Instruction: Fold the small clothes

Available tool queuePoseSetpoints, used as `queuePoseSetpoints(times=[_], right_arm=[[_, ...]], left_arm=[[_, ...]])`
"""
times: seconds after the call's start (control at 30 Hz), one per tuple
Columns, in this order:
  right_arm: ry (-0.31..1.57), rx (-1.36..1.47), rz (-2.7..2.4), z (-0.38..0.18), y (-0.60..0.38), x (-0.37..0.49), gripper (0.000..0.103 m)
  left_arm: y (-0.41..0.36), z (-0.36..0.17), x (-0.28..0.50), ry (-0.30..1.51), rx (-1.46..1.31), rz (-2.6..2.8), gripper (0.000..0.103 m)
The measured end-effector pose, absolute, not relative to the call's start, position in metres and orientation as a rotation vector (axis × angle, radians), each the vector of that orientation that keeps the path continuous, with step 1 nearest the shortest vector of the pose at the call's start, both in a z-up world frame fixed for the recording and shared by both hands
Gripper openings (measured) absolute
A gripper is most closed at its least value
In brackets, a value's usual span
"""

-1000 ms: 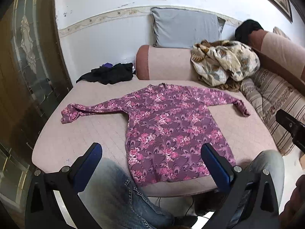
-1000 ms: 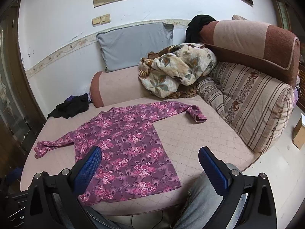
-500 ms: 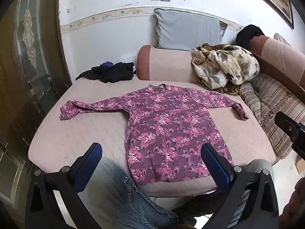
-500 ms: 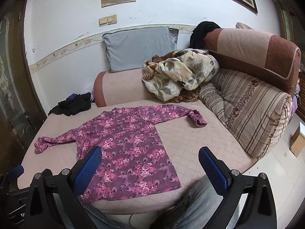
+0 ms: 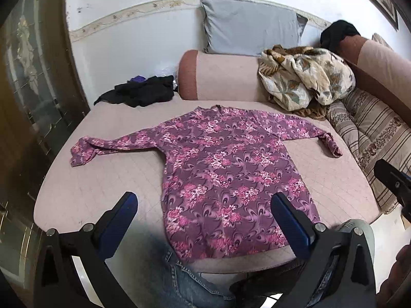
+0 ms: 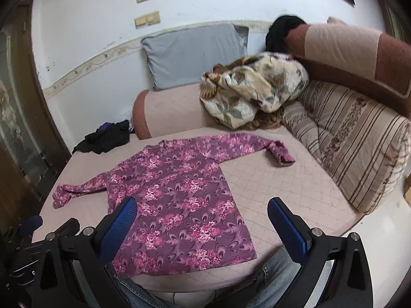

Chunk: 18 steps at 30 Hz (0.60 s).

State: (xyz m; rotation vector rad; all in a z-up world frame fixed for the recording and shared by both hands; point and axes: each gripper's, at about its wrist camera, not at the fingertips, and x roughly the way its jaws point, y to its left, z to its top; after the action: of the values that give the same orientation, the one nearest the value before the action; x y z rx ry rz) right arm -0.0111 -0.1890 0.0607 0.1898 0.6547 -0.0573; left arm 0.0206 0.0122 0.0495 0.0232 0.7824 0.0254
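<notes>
A purple long-sleeved top with pink flowers (image 5: 223,169) lies flat on the pink couch seat (image 5: 102,187), sleeves spread left and right, hem toward me. It also shows in the right wrist view (image 6: 179,200). My left gripper (image 5: 204,209) is open and empty, held above the hem near the seat's front edge. My right gripper (image 6: 201,214) is open and empty, above the top's lower right part. The right gripper's edge shows at the far right of the left wrist view (image 5: 393,182).
A black garment pile (image 5: 143,91) lies at the back left of the seat. A crumpled floral blanket (image 5: 305,77) sits at the back right, with a grey pillow (image 5: 246,28) behind it. Striped cushions (image 6: 354,138) line the right side. My jeans-clad knees (image 5: 179,277) are below the front edge.
Both grippers have moved forward and a little lower toward the top, which now looks larger in both views. The top has not moved and both grippers stay open.
</notes>
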Motion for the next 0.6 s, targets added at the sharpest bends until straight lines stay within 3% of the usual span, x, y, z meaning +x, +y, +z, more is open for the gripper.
queuePoseSetpoints(times=[0.17, 0.23, 0.33, 0.4, 0.6], right_arm=[[0.709, 0.282, -0.047, 0.038, -0.222, 0.032, 0.101], [0.731, 0.333, -0.04, 0.032, -0.242, 0.058, 0.09], [0.74, 0.368, -0.052, 0.033, -0.268, 0.094, 0.084], [0.731, 0.362, -0.05, 0.044, -0.281, 0.119, 0.077], [0.668, 0.371, -0.023, 0.116, -0.313, 0.173, 0.08]], left_arm=[[-0.007, 0.038, 0.071, 0.826, 0.041, -0.01, 0.103], [-0.015, 0.036, 0.09, 0.825, 0.066, -0.003, 0.103], [-0.027, 0.039, 0.124, 0.822, 0.087, 0.002, 0.103], [-0.036, 0.049, 0.142, 0.8, 0.112, -0.002, 0.103], [-0.037, 0.121, 0.184, 0.679, 0.092, -0.039, 0.103]])
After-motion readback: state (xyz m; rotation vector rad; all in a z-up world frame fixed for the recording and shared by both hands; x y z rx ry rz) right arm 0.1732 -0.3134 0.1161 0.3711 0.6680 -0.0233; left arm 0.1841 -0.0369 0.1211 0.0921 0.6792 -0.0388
